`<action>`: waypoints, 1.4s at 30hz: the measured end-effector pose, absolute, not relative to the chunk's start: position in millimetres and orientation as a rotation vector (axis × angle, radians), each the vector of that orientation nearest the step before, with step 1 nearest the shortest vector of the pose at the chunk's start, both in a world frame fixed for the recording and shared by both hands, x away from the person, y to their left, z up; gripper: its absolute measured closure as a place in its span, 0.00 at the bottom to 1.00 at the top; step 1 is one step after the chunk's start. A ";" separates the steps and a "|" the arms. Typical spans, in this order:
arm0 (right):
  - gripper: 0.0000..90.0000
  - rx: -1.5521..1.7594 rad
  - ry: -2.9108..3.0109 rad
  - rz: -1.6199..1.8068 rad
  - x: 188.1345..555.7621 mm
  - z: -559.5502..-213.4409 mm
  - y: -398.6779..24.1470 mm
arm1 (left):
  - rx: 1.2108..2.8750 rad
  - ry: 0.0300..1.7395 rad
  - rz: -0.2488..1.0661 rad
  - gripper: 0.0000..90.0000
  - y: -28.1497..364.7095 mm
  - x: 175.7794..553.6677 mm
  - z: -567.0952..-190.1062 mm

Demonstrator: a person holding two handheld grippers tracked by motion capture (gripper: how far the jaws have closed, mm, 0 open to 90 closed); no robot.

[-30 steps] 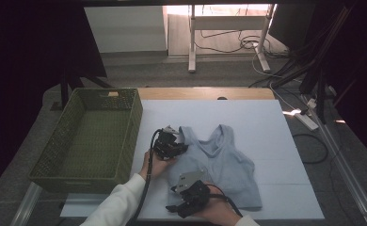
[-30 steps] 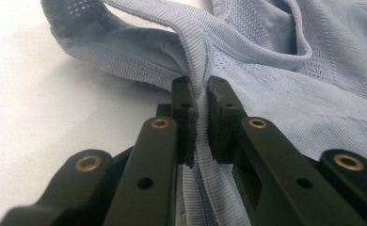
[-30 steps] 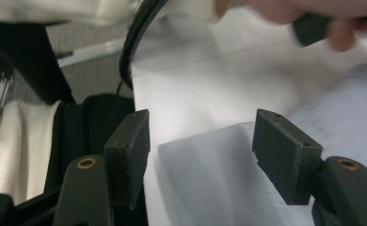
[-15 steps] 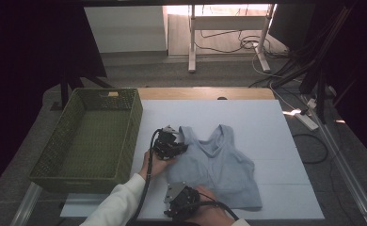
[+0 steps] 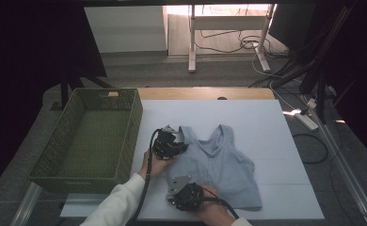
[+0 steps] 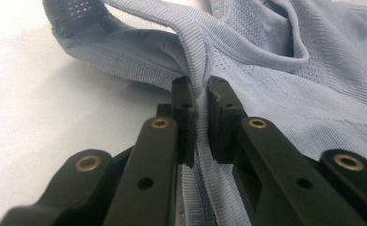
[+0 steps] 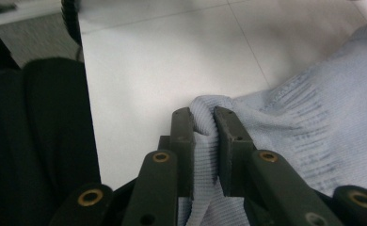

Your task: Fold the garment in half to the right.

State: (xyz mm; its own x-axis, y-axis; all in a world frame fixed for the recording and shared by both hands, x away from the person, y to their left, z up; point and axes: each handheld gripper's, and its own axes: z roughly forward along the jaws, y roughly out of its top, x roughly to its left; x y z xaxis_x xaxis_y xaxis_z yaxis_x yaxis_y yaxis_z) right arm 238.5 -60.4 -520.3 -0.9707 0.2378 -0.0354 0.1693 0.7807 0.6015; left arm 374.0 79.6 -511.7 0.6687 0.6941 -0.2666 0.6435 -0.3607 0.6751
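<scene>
Fabric first: the tank top point(image 5: 221, 165) lies flat on the white table point(image 5: 266, 122), just right of centre on my side. Its long axis runs from the hem near my edge to the neckline, which points away from me toward the far edge, with the two straps uppermost in the high view.

My left gripper point(image 5: 178, 147) sits at the top's left strap. In the left gripper view the jaws are pressed together on the ribbed edge of the strap point(image 6: 198, 70), the trim pinched between the pads point(image 6: 185, 101). My right gripper point(image 5: 177, 200) is at the lower left corner of the hem. Its jaws have just been closing, and in the right gripper view a bunched fold of the hem point(image 7: 205, 122) stands between the pads point(image 7: 181, 132), which grip it.

A green mesh basket point(image 5: 90, 136) stands to the left of the top, near it but not touching, its open side up. Between the top and the basket I see bare white table only. Beyond the far edge there are cables point(image 5: 247, 44) on the floor.

The top is pale blue-grey, a fine knit with ribbed trim at the armholes and a perforated mesh panel near the neck. It lies mostly smooth, lifted into small folds where the jaws hold it.
</scene>
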 end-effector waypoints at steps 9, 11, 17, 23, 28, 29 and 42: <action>0.89 0.334 2.804 1.056 234.6 -511.2 -64.8 | 2.064 1.025 0.072 0.92 83.4 373.8 -504.5; 0.89 0.344 2.787 1.089 234.6 -508.1 -67.0 | 2.054 1.026 0.071 0.92 85.0 373.5 -501.9; 0.89 0.328 2.767 1.133 232.8 -504.6 -68.0 | 2.040 1.037 0.061 0.92 90.6 372.7 -498.2; 0.89 0.297 2.714 1.237 228.6 -495.2 -66.9 | 2.017 1.077 0.058 0.92 103.4 370.3 -492.0; 0.89 0.272 2.623 1.352 223.4 -478.4 -69.9 | 1.985 1.118 0.053 0.92 116.3 368.4 -487.3; 0.89 0.278 2.615 1.370 223.0 -476.2 -70.8 | 1.982 1.125 0.053 0.92 118.5 367.9 -486.0; 0.89 0.292 2.609 1.403 222.7 -475.6 -68.6 | 1.985 1.137 0.055 0.91 126.1 365.8 -482.5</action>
State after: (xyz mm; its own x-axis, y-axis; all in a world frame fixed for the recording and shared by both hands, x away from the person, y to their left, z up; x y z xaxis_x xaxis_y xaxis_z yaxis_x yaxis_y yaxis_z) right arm 222.7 -68.6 -475.6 -0.9672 0.2485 -0.0521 0.0936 0.5395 0.8367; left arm 365.8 126.1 -482.5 0.5899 0.7326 -0.3397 0.6961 -0.2481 0.6737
